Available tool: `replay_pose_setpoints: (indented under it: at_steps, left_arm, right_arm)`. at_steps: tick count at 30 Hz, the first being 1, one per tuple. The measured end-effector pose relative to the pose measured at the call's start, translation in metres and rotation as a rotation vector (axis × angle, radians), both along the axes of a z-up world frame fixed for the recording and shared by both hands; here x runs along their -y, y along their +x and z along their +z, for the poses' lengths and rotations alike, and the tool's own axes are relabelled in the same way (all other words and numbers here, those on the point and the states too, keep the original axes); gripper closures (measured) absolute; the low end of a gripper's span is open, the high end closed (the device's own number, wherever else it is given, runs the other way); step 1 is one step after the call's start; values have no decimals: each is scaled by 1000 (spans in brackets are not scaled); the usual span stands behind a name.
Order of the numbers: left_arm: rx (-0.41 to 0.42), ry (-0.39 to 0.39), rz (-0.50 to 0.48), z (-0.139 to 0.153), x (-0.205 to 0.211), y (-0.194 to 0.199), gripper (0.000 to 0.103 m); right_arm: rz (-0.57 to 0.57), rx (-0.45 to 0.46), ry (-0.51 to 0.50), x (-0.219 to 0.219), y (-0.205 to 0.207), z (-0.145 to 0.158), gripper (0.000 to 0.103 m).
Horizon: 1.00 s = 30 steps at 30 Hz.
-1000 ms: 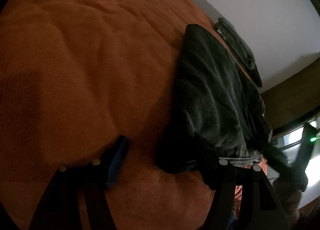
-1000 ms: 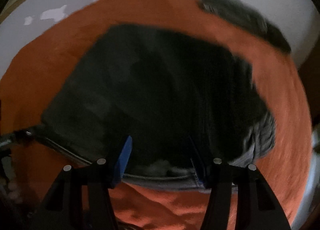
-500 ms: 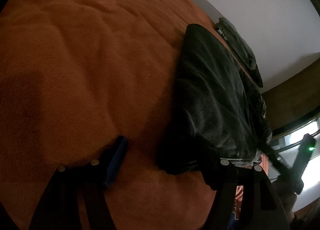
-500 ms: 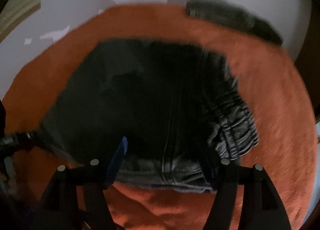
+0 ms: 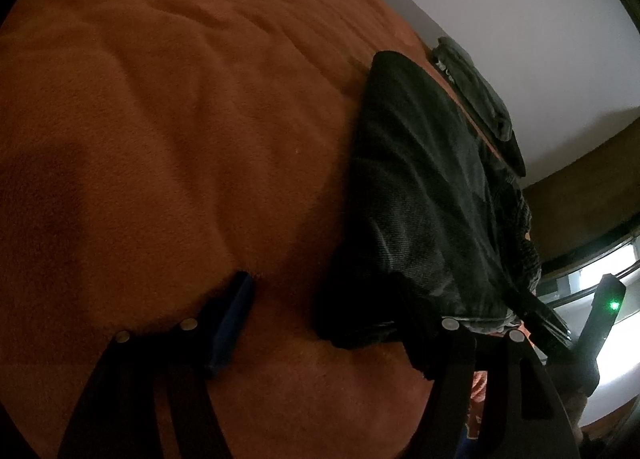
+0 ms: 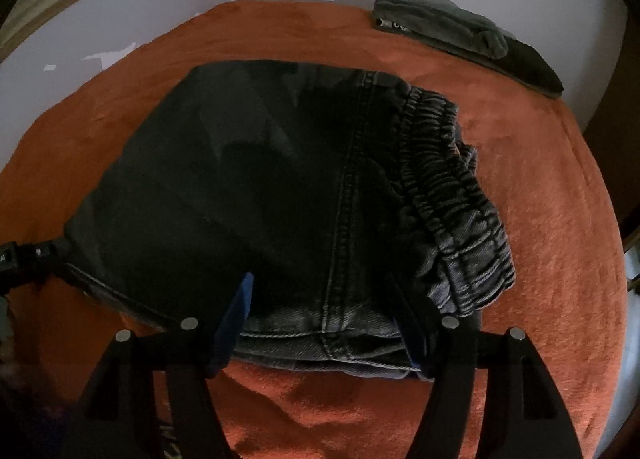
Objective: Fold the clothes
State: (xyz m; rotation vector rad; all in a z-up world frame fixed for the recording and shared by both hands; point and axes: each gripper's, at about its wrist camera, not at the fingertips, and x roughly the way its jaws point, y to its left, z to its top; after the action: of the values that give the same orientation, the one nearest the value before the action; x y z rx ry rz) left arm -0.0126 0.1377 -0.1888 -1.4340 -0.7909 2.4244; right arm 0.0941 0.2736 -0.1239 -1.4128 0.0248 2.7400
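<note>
A: Start with your left wrist view. What has changed there?

B: Almost nothing. Your left hand-held gripper (image 5: 324, 311) stands wide open as before, and you hold nothing with it. The dark jeans (image 5: 424, 195) lie folded on the orange bed cover (image 5: 160, 139); their near left corner is just at your right finger, whether touching I cannot tell. A second folded garment (image 5: 476, 95) waits at the far edge, near the wall.

A: And the right wrist view?

B: Here is the change — the jaws of your right hand-held gripper (image 6: 324, 315) have just been opening, and the picture is now sharp where it was blurred before. The near edge of the jeans (image 6: 288, 187) lies between the fingers, but the pads seem not to press it, so I judge you have let go. The elastic waistband (image 6: 448, 187) sits bunched on the right side of the stack.

A: What does it mean for the task?

B: I think this fold is laid down — the jeans look like a compact packet. Probably you can smooth the waistband or put the packet aside.
</note>
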Motion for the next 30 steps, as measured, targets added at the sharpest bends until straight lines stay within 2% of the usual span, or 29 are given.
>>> replay_pose_setpoints:
  at_steps: [4, 5, 7, 10, 13, 16, 19, 23, 26, 30]
  left_arm:
    - [-61, -138, 31, 28, 9, 4, 33]
    - [-70, -143, 39, 34, 14, 4, 33]
    - [-76, -127, 60, 42, 25, 1, 33]
    - [-62, -79, 123, 46, 48, -5, 33]
    - [-16, -43, 199, 39, 68, -5, 33]
    - [16, -32, 250, 33, 81, -2, 33]
    - [37, -30, 260, 27, 84, 1, 33]
    - [59, -33, 221, 18, 79, 4, 33]
    - [62, -23, 188, 15, 77, 8, 33]
    - [40, 22, 187, 24, 96, 6, 33]
  right_arm:
    - [-20, -48, -58, -3, 13, 18, 36]
    - [-24, -61, -62, -6, 19, 21, 36]
    - [-24, -83, -58, -10, 31, 25, 36]
    - [22, -80, 11, -4, 47, 22, 36]
    - [87, -58, 103, 15, 59, 17, 36]
    - [147, -52, 165, 41, 53, 21, 36]
    - [182, -37, 158, 73, 29, 34, 36]
    - [182, 43, 50, 111, -33, 49, 36]
    - [163, 156, 6, 143, -91, 53, 36]
    - [105, 303, 70, 182, -159, 40, 36]
